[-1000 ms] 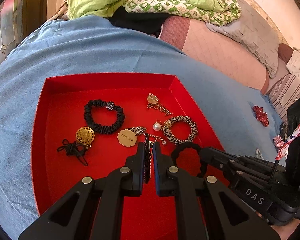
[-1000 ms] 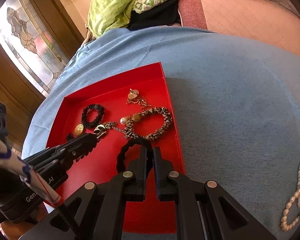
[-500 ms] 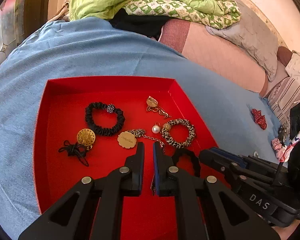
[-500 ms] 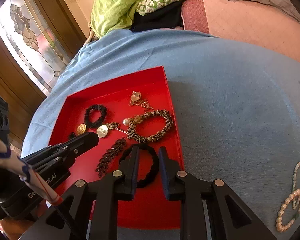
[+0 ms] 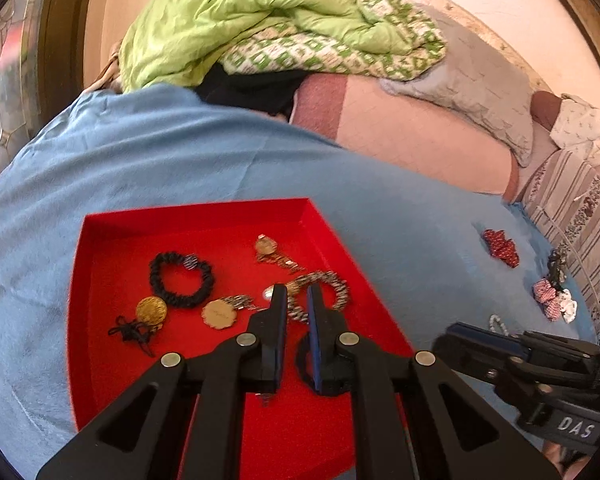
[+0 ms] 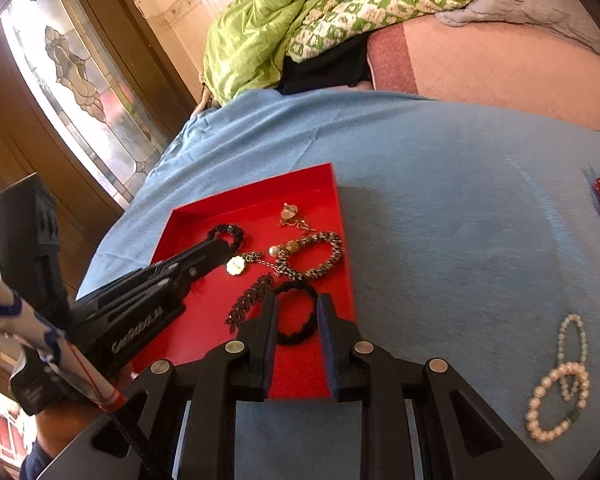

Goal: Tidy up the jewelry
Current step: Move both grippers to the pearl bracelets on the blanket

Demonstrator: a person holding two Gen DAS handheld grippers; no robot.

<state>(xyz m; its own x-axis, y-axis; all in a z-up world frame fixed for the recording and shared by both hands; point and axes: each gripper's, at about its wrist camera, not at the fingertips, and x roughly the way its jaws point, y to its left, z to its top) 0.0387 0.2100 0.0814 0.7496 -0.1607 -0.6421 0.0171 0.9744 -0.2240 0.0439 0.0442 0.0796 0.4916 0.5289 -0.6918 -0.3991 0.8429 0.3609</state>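
Clearly, the loose jewelry is going to handle as light, limp stuff. The pearl strand (image 6: 560,384), lying on the blue blanket (image 6: 440,200) at about four o'clock from the red tray (image 6: 342,280) in the right wrist view, is probably slippery and will sag, so pinching across a doubled section near its middle looks safest. It is showing cream beads, bigger in the lower loop, with a small green piece. The red bow (image 5: 500,246) is sitting farther out on the blanket, near one o'clock from the tray's corner in the left view; it looks soft, easy to nip anywhere.

Inside the tray, the black band (image 6: 296,316) is lying flat at the near right, a dark leaf-shaped piece (image 6: 250,300) at its nine o'clock.

The right gripper (image 6: 296,312) is standing released, jaws apart and empty. The left gripper (image 5: 297,312) is sitting nearly clenched, gripping nothing visible.
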